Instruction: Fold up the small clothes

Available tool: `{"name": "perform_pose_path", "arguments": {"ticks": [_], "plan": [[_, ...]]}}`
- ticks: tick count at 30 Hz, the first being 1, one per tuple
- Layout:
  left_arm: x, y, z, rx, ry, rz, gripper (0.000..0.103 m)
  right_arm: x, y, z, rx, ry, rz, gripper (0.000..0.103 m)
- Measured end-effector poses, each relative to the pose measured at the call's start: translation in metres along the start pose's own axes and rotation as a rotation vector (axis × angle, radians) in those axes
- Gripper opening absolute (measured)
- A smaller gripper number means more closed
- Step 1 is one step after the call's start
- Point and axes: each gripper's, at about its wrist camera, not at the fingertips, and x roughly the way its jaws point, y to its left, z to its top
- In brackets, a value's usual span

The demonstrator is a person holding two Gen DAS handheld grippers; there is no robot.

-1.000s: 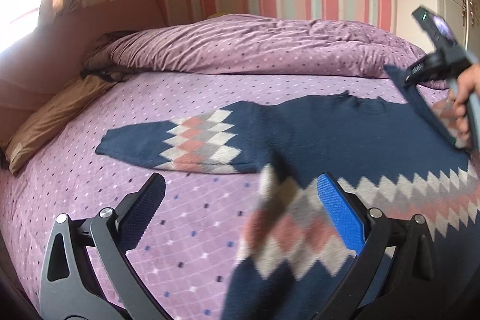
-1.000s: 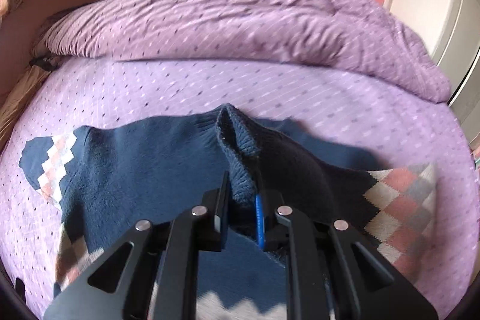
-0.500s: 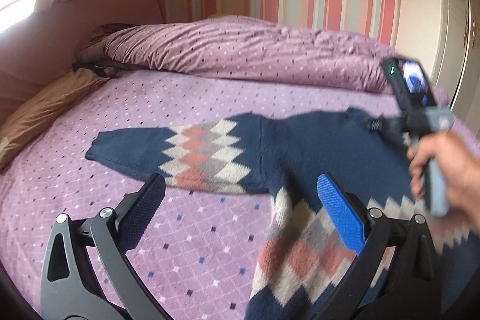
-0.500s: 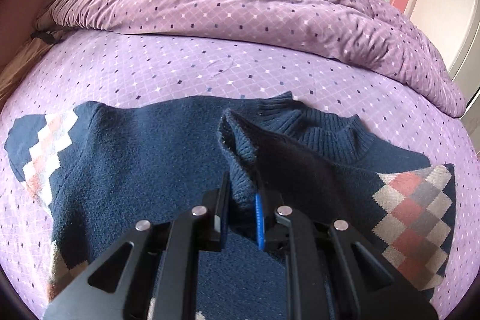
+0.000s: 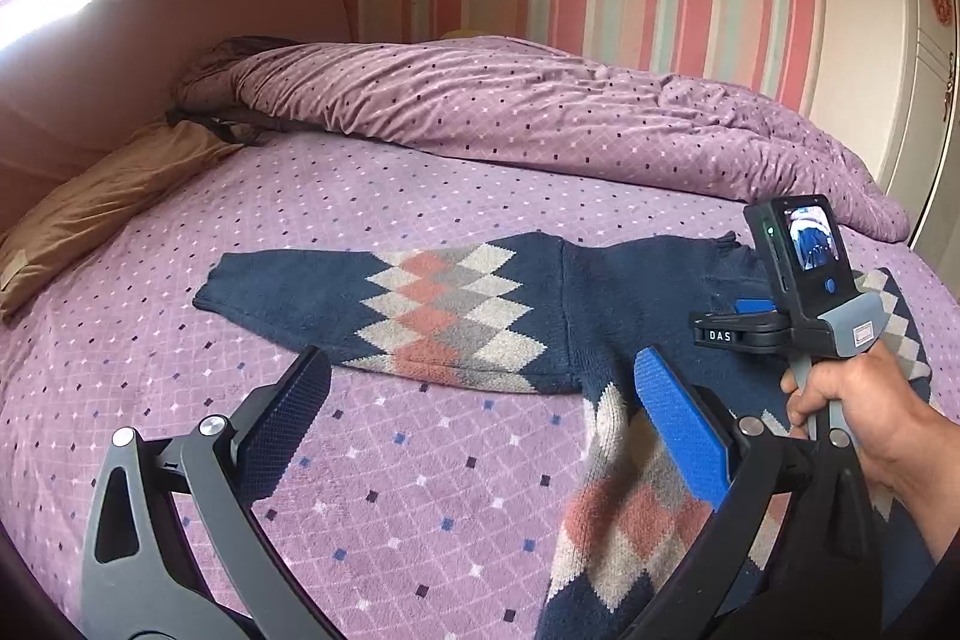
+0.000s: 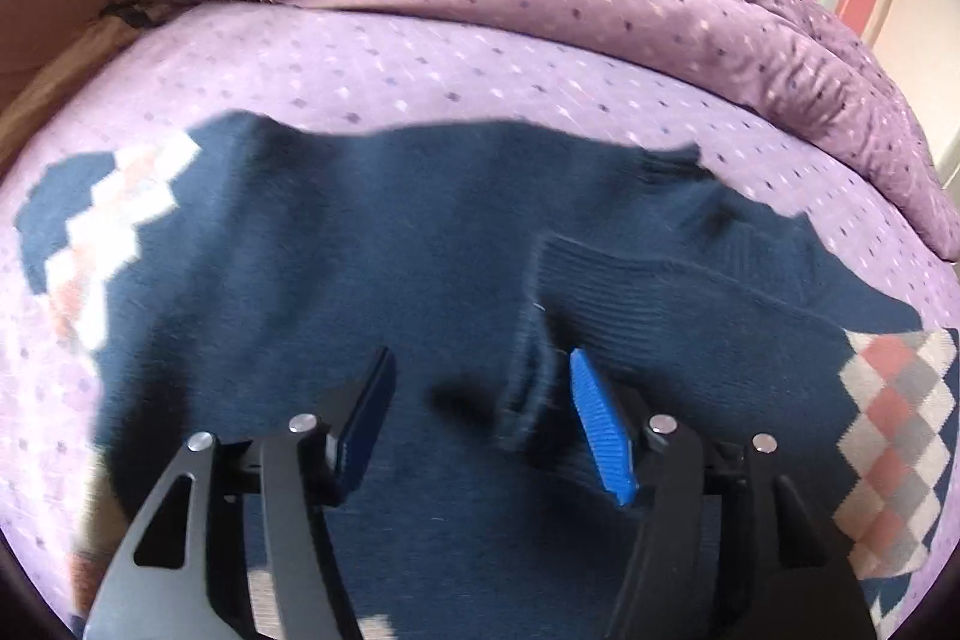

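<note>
A navy sweater [image 5: 630, 292] with grey, white and pink diamonds lies on the purple bed [image 5: 360, 196]. Its left sleeve [image 5: 372, 304] lies stretched out flat. Its right sleeve [image 6: 630, 304] is folded across the body, the cuff lying between my right gripper's fingers [image 6: 594, 418]. My left gripper [image 5: 480, 400] is open and empty, above the bed beside the sweater's hem. My right gripper [image 6: 480, 400] is open just above the sweater's body; it also shows in the left wrist view [image 5: 750, 322], held by a hand.
A bunched purple duvet [image 5: 540, 112] lies across the far side of the bed. A tan pillow [image 5: 102, 202] lies at the left by the headboard. Striped wall and a white wardrobe [image 5: 900, 40] stand behind.
My right gripper has opened and let go of the sleeve cuff, which now lies on the sweater's body. My left gripper has drawn back to the left, still open.
</note>
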Motion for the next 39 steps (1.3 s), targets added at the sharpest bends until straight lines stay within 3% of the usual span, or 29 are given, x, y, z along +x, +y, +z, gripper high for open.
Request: {"name": "perform_pose_path", "arguments": {"ticks": [3,5,10,14,16,19,21,24,25,30,33,39], "plan": [[0.001,0.002,0.000,0.003,0.002,0.011,0.100,-0.023,-0.012,0.005,0.052,-0.066,-0.003,0.071],[0.002,0.005,0.000,0.000,0.003,0.022,0.100,-0.041,-0.034,0.004,0.079,-0.108,-0.083,0.072],[0.002,0.009,-0.001,-0.007,0.001,0.010,0.100,-0.061,-0.128,-0.017,0.211,-0.117,-0.249,0.072],[0.003,0.007,-0.004,0.007,-0.009,-0.005,0.100,-0.061,-0.219,-0.042,0.342,-0.086,-0.330,0.078],[0.005,0.005,-0.006,0.011,-0.005,-0.012,0.100,-0.058,-0.261,-0.051,0.417,-0.077,-0.317,0.078],[0.008,-0.002,-0.008,0.033,-0.005,-0.020,0.100,-0.043,-0.282,-0.053,0.417,-0.044,-0.263,0.078],[0.009,-0.008,-0.010,0.062,-0.007,-0.021,0.100,-0.023,-0.284,-0.054,0.399,0.007,-0.260,0.081],[0.010,-0.012,-0.012,0.069,-0.010,-0.039,0.100,0.003,-0.270,-0.058,0.383,0.079,-0.174,0.098],[0.012,-0.013,-0.012,0.069,-0.007,-0.043,0.100,0.009,-0.261,-0.058,0.336,0.086,-0.194,0.099],[0.024,-0.002,-0.007,0.073,0.004,-0.024,0.100,-0.009,-0.236,-0.056,0.344,0.014,-0.200,0.098],[0.028,0.014,-0.003,0.058,0.003,-0.002,0.100,-0.031,-0.192,-0.052,0.297,-0.055,-0.196,0.098],[0.045,0.055,0.000,0.024,0.040,0.010,0.100,-0.046,-0.106,-0.045,0.225,-0.090,-0.149,0.098]]}}
